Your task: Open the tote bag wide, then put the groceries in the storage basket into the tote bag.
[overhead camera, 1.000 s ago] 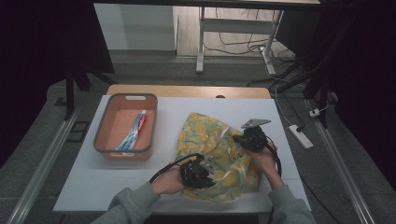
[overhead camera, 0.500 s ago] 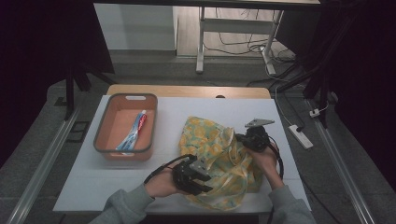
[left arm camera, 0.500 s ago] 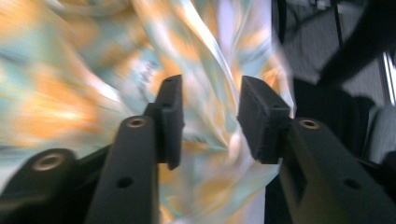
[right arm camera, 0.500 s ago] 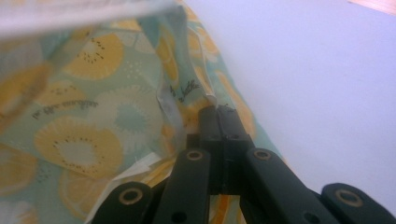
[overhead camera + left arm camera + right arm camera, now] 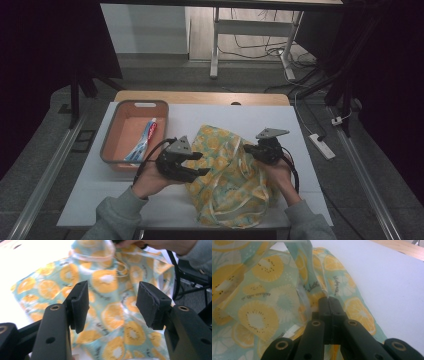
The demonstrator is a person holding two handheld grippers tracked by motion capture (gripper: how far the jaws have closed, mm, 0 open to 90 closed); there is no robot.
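A teal cloth bag (image 5: 230, 175) printed with orange slices lies crumpled on the white table (image 5: 100, 190). My left gripper (image 5: 200, 164) hovers over the bag's left edge. Its jaws have just been opening and stand apart, with nothing between them. In the left gripper view the bag (image 5: 107, 280) lies beyond the open left gripper (image 5: 112, 305), below its pads. My right gripper (image 5: 248, 150) is at the bag's upper right. In the right gripper view it (image 5: 329, 300) is shut on a fold of the bag's fabric (image 5: 262, 307) and holds it up.
An orange tray (image 5: 117, 135) stands at the table's left with a toothpaste tube (image 5: 145, 140) in it. A white power strip (image 5: 320, 146) lies on the floor to the right. Bare white table surface lies behind the bag.
My left gripper has opened, let go of the bag, and lifted up and to the left. The right gripper has stayed shut on the fabric in the same place.
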